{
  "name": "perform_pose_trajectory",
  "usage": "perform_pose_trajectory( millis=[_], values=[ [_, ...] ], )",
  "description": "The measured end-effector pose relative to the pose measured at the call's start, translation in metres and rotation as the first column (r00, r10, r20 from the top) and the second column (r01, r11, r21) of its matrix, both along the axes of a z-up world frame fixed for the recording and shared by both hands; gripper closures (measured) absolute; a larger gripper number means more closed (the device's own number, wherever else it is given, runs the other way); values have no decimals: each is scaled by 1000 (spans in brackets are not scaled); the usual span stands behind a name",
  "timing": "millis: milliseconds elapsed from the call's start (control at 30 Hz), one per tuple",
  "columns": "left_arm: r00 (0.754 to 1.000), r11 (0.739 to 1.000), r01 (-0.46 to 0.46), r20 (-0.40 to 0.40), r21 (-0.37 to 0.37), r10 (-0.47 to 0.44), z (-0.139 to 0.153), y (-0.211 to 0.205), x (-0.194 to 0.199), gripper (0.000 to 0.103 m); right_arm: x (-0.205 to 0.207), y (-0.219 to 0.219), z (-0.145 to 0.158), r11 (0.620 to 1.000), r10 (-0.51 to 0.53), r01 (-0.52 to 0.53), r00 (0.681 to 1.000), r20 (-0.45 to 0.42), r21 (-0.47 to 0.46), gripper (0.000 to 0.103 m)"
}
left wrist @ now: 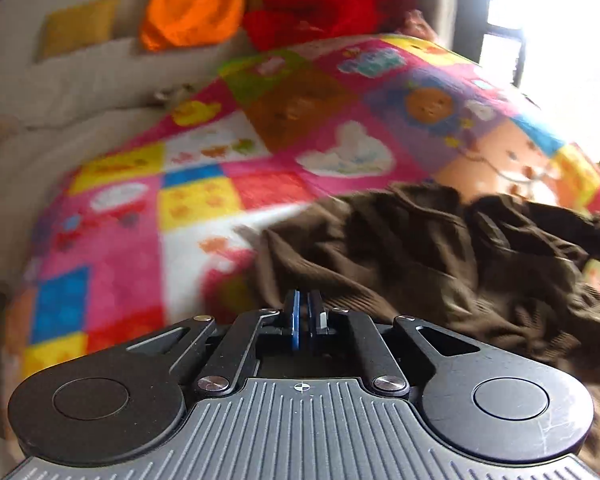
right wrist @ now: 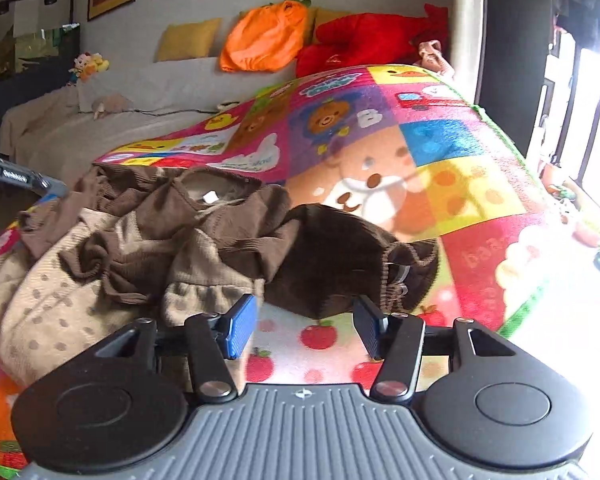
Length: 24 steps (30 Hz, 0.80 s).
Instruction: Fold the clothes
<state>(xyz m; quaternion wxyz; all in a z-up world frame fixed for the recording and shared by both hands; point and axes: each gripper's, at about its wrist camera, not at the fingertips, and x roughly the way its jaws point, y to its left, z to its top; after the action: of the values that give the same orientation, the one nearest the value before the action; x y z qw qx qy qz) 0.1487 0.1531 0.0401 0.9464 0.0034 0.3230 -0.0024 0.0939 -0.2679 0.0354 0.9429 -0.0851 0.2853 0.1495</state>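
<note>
Lying crumpled on the patchwork blanket [right wrist: 440, 148] is the brown garment [right wrist: 204, 236]. Left tool [left wrist: 305, 320] is pinching closed (nothing visibly between), right tool [right wrist: 304, 326] is gaping wide.

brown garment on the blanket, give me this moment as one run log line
left hand-held gripper: shut | right hand-held gripper: open, empty | brown garment: crumpled, unfolded | on: patchwork blanket

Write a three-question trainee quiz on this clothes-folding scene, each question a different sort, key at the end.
1. True or false: the right gripper is open.
2. The brown garment lies on: A) bare floor B) a colourful patchwork blanket C) a chair.
3. Fill in: the left gripper has its jaws ____.

Key: 1 true; 2 B; 3 shut, at the garment's edge, though whether cloth is pinched cannot be told.
</note>
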Motion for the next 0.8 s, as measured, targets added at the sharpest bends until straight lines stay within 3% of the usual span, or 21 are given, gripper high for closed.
perform_pose_trajectory(
  millis=[67, 133, 200, 233, 267, 300, 367, 400, 433, 467, 500, 567, 700, 767, 800],
  values=[
    [991, 989, -132, 33, 72, 130, 5, 34, 11, 98, 9, -5, -1, 999, -38, 38, 999, 9, -35, 49],
    [968, 959, -251, 64, 132, 244, 7, 64, 19, 98, 23, -5, -4, 995, -63, 64, 998, 13, -74, 49],
    [961, 959, -276, 42, 59, 273, 11, 86, 18, 96, 38, -2, -9, 984, -89, 93, 995, 32, -149, 45],
    [969, 969, -246, 19, -26, 246, 13, 90, 14, 94, 45, -1, -12, 977, -108, 114, 993, 42, -180, 43],
    [979, 972, -204, 1, -117, 206, 15, 91, 9, 86, 52, -4, -14, 973, -140, 145, 989, 40, -181, 40],
    [987, 967, -157, -17, -203, 157, 16, 89, 4, 63, 59, -8, -16, 974, -164, 166, 986, 23, -152, 40],
    [998, 942, -62, -48, -330, 49, 13, 73, -3, 39, 72, -16, -21, 984, -170, 168, 985, -39, -60, 40],
    [998, 938, -30, -61, -344, 10, 9, 60, -4, 38, 78, -15, -24, 987, -157, 155, 986, -63, -30, 52],
    [997, 933, 1, -75, -359, -30, 5, 47, -4, 37, 84, -11, -26, 991, -132, 130, 989, -70, -33, 70],
    [994, 927, 32, -87, -374, -70, 2, 33, -5, 32, 88, -3, -24, 991, -119, 115, 992, -50, -73, 96],
    [990, 922, 53, -101, -384, -99, -2, 22, -5, 27, 93, 5, -20, 988, -107, 104, 994, -23, -111, 97],
    [982, 916, 73, -131, -395, -135, -10, 7, -4, 21, 99, 11, 6, 977, -104, 123, 988, 112, -174, 97],
    [960, 902, 112, -190, -418, -207, -25, -25, -2, 11, 122, 1, 49, 904, -167, 297, 907, 387, -306, 97],
    [948, 899, 125, -217, -420, -234, -33, -40, -1, 11, 138, -9, 50, 893, -199, 322, 909, 367, -313, 97],
    [946, 907, 126, -226, -403, -232, -38, -45, 2, 17, 146, -14, 48, 894, -220, 327, 915, 337, -305, 97]
  ],
)
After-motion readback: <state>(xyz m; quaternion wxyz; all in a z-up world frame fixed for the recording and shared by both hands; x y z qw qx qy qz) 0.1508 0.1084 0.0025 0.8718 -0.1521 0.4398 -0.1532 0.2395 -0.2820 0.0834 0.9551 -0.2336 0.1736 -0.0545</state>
